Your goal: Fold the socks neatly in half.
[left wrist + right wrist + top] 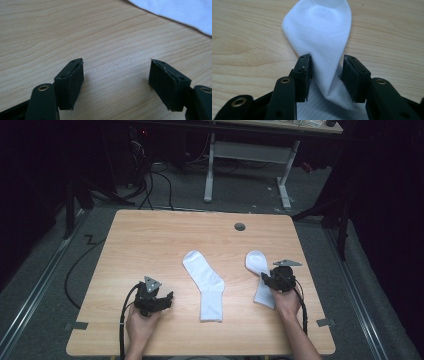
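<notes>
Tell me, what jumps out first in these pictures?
Two white socks on the table: the middle sock lies flat, bent like an L. The right sock is bunched up into a fold between the right gripper's jaws. The left gripper hangs wide open over bare wood near the front left.

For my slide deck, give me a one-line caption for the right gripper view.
Right gripper straddling a raised fold of a white sock on the wooden table.
</notes>
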Demonstrator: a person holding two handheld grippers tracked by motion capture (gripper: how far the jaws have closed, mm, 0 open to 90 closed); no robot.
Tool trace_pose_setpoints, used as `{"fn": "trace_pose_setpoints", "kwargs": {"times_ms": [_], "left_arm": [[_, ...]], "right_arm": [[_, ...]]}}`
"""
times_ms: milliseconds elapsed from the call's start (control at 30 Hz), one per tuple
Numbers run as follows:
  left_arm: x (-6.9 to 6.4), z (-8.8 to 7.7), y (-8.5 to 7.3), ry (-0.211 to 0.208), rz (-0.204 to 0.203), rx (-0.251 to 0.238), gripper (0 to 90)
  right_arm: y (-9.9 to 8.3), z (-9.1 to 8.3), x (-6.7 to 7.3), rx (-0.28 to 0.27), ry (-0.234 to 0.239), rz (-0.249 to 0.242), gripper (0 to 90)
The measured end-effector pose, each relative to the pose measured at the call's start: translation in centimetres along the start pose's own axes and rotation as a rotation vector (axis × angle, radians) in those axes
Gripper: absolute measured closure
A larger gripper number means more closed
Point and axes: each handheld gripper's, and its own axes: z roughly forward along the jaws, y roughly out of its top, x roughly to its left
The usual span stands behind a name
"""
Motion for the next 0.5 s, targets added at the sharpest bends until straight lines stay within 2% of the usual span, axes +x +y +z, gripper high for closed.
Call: {"fn": "trace_pose_setpoints", "kwargs": {"times_ms": [167, 333, 367, 500], "left_arm": [[-0.01, 0.0, 0.0, 0.0, 0.0, 0.0, 28.7], [-0.01, 0.0, 0.0, 0.0, 0.0, 0.0, 28.7], [-0.01, 0.0, 0.0, 0.0, 0.0, 0.0, 28.7], [0.0, 0.0, 0.0, 0.0, 0.0, 0.0, 28.7]], "right_arm": [[-0.01, 0.25, -0.1, 0.004, -0.001, 0.0, 61.1], [-0.13, 0.27, -0.15, 0.002, -0.019, -0.033, 70.6], [-0.11, 0.23, -0.03, 0.008, -0.018, -0.045, 75.0], [-0.12, 0.18, 0.12, 0.011, -0.014, -0.069, 81.3]]}}
